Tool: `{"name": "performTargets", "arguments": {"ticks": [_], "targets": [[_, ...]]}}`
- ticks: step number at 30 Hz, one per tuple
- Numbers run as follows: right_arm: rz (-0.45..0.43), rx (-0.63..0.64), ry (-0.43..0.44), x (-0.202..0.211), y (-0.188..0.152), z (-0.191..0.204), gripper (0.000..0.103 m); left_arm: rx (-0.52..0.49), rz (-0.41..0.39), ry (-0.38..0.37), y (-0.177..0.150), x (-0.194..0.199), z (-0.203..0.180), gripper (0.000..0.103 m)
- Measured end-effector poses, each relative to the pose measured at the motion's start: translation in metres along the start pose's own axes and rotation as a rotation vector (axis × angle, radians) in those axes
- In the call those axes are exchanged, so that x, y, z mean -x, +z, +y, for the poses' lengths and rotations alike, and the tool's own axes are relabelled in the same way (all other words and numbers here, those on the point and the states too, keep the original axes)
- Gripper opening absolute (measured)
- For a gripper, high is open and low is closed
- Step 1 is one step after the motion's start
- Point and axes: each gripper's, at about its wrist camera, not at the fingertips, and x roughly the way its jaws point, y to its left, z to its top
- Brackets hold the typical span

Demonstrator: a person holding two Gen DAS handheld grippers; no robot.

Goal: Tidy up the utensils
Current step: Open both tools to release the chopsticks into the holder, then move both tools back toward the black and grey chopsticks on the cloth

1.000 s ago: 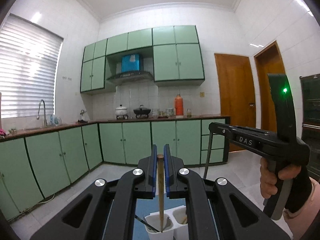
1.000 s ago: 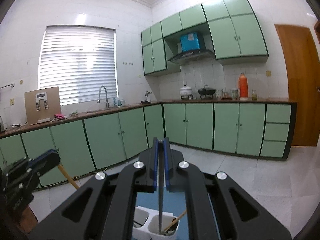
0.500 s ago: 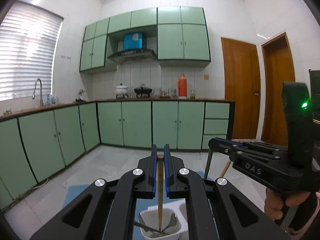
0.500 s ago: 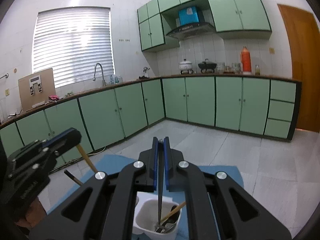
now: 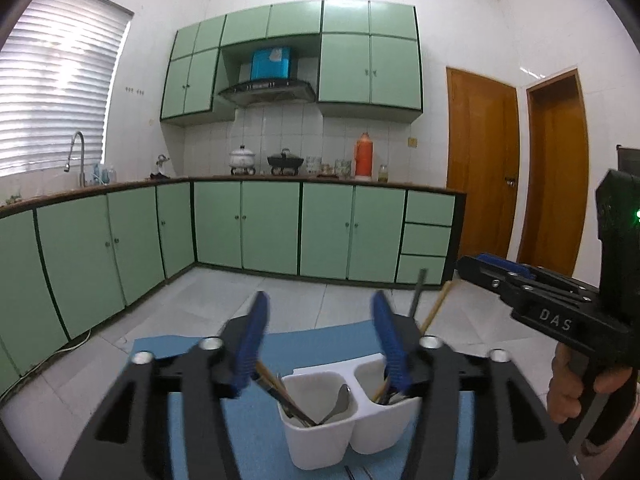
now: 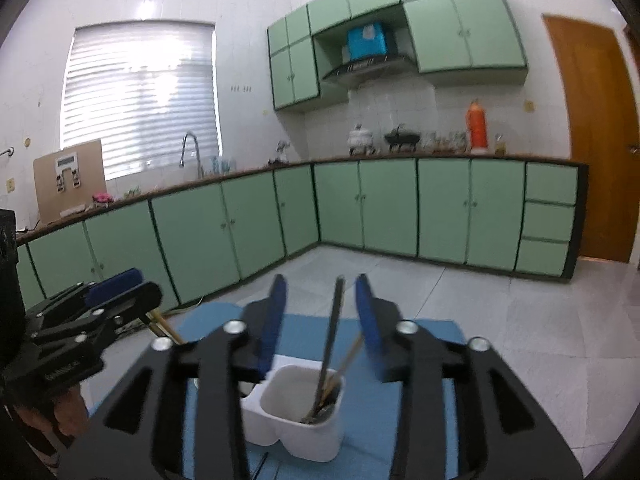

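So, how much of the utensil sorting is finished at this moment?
Done: a wooden stick and spoon lean in one cup of the white holder; a dark utensil stands in the other cup. In hand: nothing, since the left tool and right tool are both open. Left: cannot tell.

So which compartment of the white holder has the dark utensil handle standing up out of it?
The holder's right compartment: the dark handle rises between the right gripper's open fingers.

Straight ahead, green base cabinets (image 5: 272, 228) line the wall, an orange thermos (image 5: 363, 155) on the counter above. Wooden doors (image 5: 482, 160) stand ahead-right, window blinds (image 6: 140, 96) ahead-left, blue mat (image 6: 400, 364) underneath.
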Motion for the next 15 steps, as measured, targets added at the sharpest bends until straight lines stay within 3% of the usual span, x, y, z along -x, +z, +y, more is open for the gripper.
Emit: {"name": "performTargets", "arguments": {"ticks": [2, 4, 7, 10, 15], "targets": [[-0.026, 0.003, -0.013, 0.019, -0.002, -0.001, 0.055, -0.01, -0.025, 0.008, 0.0, 0.017, -0.003, 0.066], [-0.044, 0.01, -0.027, 0.037, -0.007, -0.002, 0.061, -0.017, -0.048, 0.019, -0.002, 0.034, -0.006, 0.079], [-0.061, 0.027, -0.052, 0.065, -0.02, 0.0, 0.073, -0.026, -0.07, 0.041, -0.009, 0.06, -0.012, 0.086], [-0.055, 0.035, -0.054, 0.089, -0.041, 0.005, 0.078, -0.036, -0.068, 0.068, -0.026, 0.082, -0.017, 0.092], [0.003, 0.021, -0.046, 0.115, -0.086, 0.015, 0.08, -0.079, 0.011, 0.103, -0.067, 0.105, -0.028, 0.095]]}}
